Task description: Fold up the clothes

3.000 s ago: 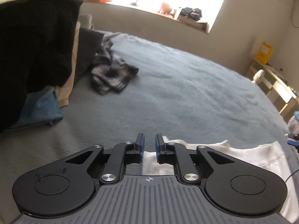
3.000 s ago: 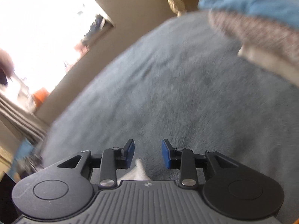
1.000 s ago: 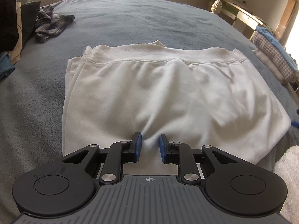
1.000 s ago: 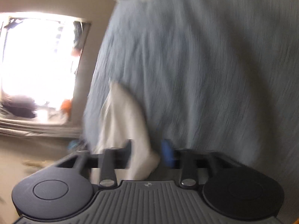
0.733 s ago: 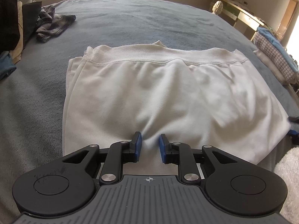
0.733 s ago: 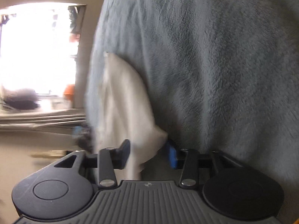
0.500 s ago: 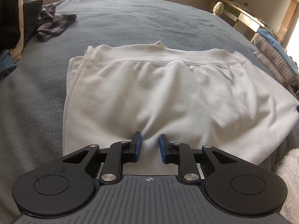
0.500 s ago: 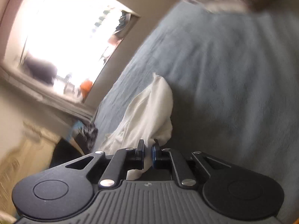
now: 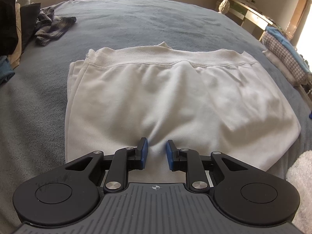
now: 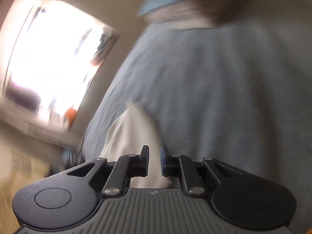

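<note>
A white garment (image 9: 175, 97) lies flat on the grey blanket (image 9: 156, 23), its ribbed waistband on the far side. My left gripper (image 9: 157, 151) presses down on the garment's near edge. A pucker of cloth is pinched between its blue pads, and creases spread out from it. In the blurred right wrist view, my right gripper (image 10: 154, 156) holds a corner of the same white garment (image 10: 132, 128) raised off the blanket (image 10: 224, 97). Its jaws are opening slightly, with cloth still filling the narrow gap.
A crumpled plaid garment (image 9: 52, 27) and a pile of dark clothes (image 9: 9, 25) sit at the far left. A folded stack (image 9: 282, 54) lies at the bed's right edge beside a low shelf (image 9: 251, 13). A white fluffy towel (image 9: 300, 185) is at the near right.
My right gripper closed on the garment's right corner, lifted it and rolled. The garment's right edge shifted in the left wrist view. My left gripper stayed put.
</note>
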Tool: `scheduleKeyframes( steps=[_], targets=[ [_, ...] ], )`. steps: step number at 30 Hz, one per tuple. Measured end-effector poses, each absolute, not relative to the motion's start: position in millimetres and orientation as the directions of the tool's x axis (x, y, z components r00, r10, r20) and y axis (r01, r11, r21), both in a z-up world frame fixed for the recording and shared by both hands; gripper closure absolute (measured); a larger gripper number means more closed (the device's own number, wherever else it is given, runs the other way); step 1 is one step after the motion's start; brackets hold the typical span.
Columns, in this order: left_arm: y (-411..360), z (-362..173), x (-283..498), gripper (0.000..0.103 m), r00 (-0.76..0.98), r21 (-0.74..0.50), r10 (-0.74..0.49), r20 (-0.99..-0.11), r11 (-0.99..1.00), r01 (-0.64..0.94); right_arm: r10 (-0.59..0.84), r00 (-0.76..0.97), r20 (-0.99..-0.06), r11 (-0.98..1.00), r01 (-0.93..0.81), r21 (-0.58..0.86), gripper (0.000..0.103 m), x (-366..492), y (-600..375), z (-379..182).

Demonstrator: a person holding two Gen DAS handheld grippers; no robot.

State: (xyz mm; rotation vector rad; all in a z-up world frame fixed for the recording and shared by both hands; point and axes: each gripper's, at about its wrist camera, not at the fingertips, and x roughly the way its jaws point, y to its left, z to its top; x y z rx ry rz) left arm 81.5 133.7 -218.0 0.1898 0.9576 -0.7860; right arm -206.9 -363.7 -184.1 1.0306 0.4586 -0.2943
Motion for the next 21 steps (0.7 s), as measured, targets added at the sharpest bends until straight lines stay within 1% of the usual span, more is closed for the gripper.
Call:
scheduleKeyframes(
  steps=[2, 4, 7, 8, 10, 13, 16, 18, 19, 21],
  targets=[
    [137.2, -217.0, 81.1, 0.082, 0.332, -0.19, -0.524, -0.785, 0.712, 0.676, 0.058, 0.857, -0.512, 0.584, 0.387, 0.713, 0.09, -181.7, -354.8, -179.0],
    [144.3, -214.5, 80.1, 0.082, 0.358, -0.172, -0.52, -0.775, 0.719, 0.674, 0.132, 0.828, -0.544, 0.621, 0.358, 0.697, 0.09, -154.1, -342.8, -182.9],
    [166.7, -210.7, 82.2, 0.082, 0.452, -0.07, -0.451, -0.769, 0.764, 0.642, 0.129, 0.75, -0.648, 0.667, 0.418, 0.616, 0.092, -135.7, -333.4, -205.5],
    [176.3, -209.2, 84.1, 0.082, 0.481, -0.04, -0.424, -0.767, 0.78, 0.624, 0.131, 0.751, -0.647, 0.649, 0.428, 0.629, 0.093, -137.0, -335.0, -214.5],
    [197.6, -203.1, 86.7, 0.082, 0.528, -0.014, -0.387, -0.756, 0.816, 0.578, 0.142, 0.784, -0.604, 0.573, 0.432, 0.696, 0.093, -165.5, -353.4, -228.9],
    [217.5, -189.3, 83.4, 0.082, 0.546, -0.039, -0.415, -0.728, 0.82, 0.572, 0.135, 0.796, -0.59, 0.555, 0.433, 0.711, 0.093, -175.4, -354.4, -228.1],
    [217.4, -178.5, 71.2, 0.082, 0.497, -0.099, -0.514, -0.699, 0.758, 0.645, 0.128, 0.789, -0.601, 0.565, 0.441, 0.698, 0.092, -171.9, -352.9, -228.4],
    [212.6, -180.6, 61.4, 0.082, 0.418, -0.149, -0.572, -0.706, 0.696, 0.702, 0.122, 0.78, -0.614, 0.577, 0.447, 0.683, 0.092, -161.8, -350.8, -228.7],
    [209.7, -186.1, 56.7, 0.082, 0.38, -0.159, -0.578, -0.723, 0.673, 0.722, 0.12, 0.775, -0.62, 0.586, 0.449, 0.675, 0.092, -156.9, -349.4, -228.8],
    [204.7, -205.2, 48.6, 0.082, 0.343, -0.121, -0.521, -0.782, 0.666, 0.736, 0.115, 0.767, -0.632, 0.603, 0.451, 0.658, 0.092, -155.6, -348.7, -227.1]
  ],
)
